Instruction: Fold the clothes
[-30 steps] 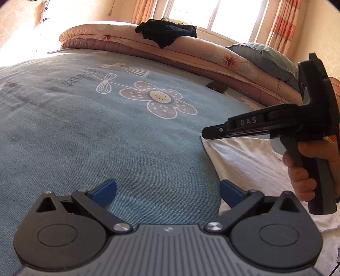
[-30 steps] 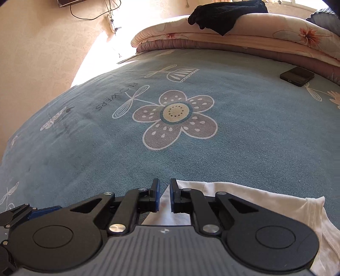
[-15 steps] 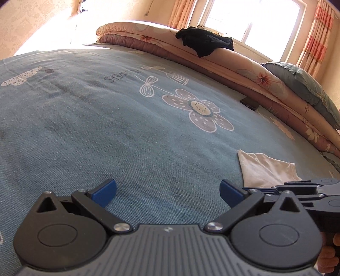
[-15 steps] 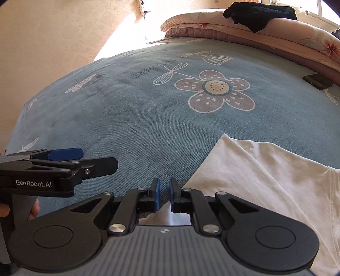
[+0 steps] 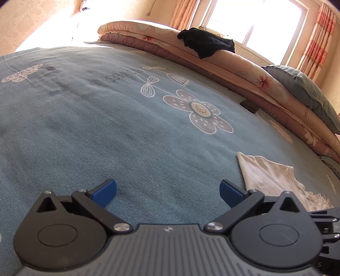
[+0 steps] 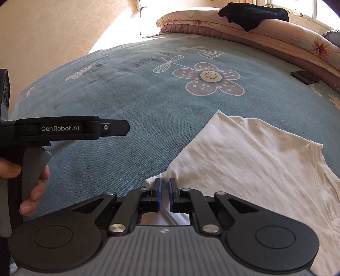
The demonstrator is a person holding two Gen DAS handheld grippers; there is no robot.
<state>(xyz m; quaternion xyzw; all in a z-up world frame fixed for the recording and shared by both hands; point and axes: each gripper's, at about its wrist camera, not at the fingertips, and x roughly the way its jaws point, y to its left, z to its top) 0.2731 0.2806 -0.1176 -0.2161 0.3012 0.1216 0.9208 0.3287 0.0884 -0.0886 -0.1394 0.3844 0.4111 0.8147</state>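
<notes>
Bed: the wide blue-green woven bedspread with a big printed flower [image 6: 209,79] spreads out ahead of both my claws.
Quilts: a long roll of folded peach floral quilts [image 5: 244,70] lies along the far edge, well beyond my claws.
Shirt: the white cotton T-shirt [image 6: 250,161] lies flat on the spread, ahead and to the right of my right claw, one bunched corner drawn into it.
Dark garment: a crumpled black cloth garment [image 6: 252,13] is draped over the quilts, far ahead.
Left claw: my left claw [image 5: 167,190] hangs over bare bedspread with its blue pads wide apart and nothing between them; the shirt is off to its right.
Right claw: my right claw [image 6: 165,192] is closing its jaws to a thin slit, with the shirt's bunched corner pinched between the pads.
Hand: my left hand [image 6: 31,186] wraps the grey handle, left of the right claw.
Phone: a small flat black phone [image 6: 305,77] sits far ahead right, near the quilts.
</notes>
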